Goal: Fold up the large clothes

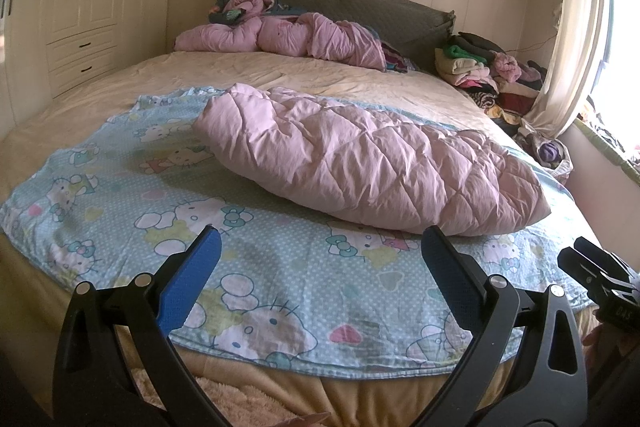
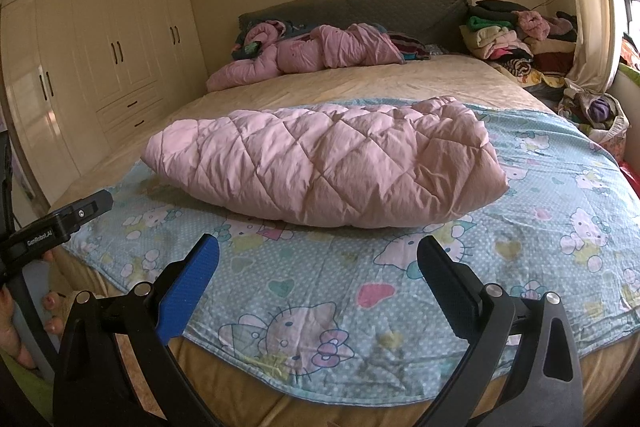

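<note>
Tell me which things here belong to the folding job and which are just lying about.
For the job:
pink quilted comforter, already folded
cartoon-cat blanket spread under it
left tool and right tool, both open and empty

Just lying about:
bunched pink duvet by the headboard
clothes pile beside the bed
wardrobe
curtain

Bed (image 1: 120,83) w/ cream-coloured sheet, grey headboard (image 1: 360,3) at far end. Blue cartoon-cat print sheet (image 1: 120,187) spread flat over the near half, its edge hanging just over the bed's front. Folded pink quilted comforter (image 1: 372,159) lies on top of that sheet, roughly centre. Near the headboard, a crumpled pink quilt (image 1: 280,35) sits directly on the cream sheet, w/ some darker fabric bits beside it. Pile of mixed clothes (image 1: 480,71) at the bed's far right corner.
</note>
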{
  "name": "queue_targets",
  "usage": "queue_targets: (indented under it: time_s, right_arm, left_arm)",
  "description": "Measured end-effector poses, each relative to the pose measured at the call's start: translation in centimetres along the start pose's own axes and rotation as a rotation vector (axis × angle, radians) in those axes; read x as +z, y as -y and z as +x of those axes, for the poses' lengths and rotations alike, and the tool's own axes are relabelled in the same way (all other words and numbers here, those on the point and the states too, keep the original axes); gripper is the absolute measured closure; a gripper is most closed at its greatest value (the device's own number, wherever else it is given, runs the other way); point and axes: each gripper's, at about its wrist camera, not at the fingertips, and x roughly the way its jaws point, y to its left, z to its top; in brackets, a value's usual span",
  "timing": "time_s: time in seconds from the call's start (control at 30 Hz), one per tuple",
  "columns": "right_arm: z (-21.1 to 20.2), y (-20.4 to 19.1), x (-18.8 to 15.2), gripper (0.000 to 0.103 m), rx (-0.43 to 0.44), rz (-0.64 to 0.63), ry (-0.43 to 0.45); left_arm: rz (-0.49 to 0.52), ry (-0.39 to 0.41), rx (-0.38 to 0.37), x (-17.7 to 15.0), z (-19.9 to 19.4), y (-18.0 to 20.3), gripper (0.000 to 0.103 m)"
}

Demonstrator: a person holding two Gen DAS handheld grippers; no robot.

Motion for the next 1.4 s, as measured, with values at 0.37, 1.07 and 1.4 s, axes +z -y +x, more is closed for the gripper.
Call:
queue_targets:
  time_s: [0.37, 1.07, 1.4]
  right_arm:
    - [0.0, -0.2, -0.1, 0.004, -0.001, -0.002, 0.0]
    - [-2.5, 8.9, -3.0, 0.004, -0.254, 0.223, -0.04]
    - [-16.2, 31.9, -16.7, 0.004, -1.006, 0.811, -0.166]
  left_arm:
    - [-0.001, -0.001, 0.003, -0.1, -0.1, -0.1, 0.009]
    - [-0.112, -0.062, 0.059, 0.1, 1.5, -7.1, 0.009]
    - [-0.322, -0.095, 0.552, 4.2, 5.4, -31.3, 0.009]
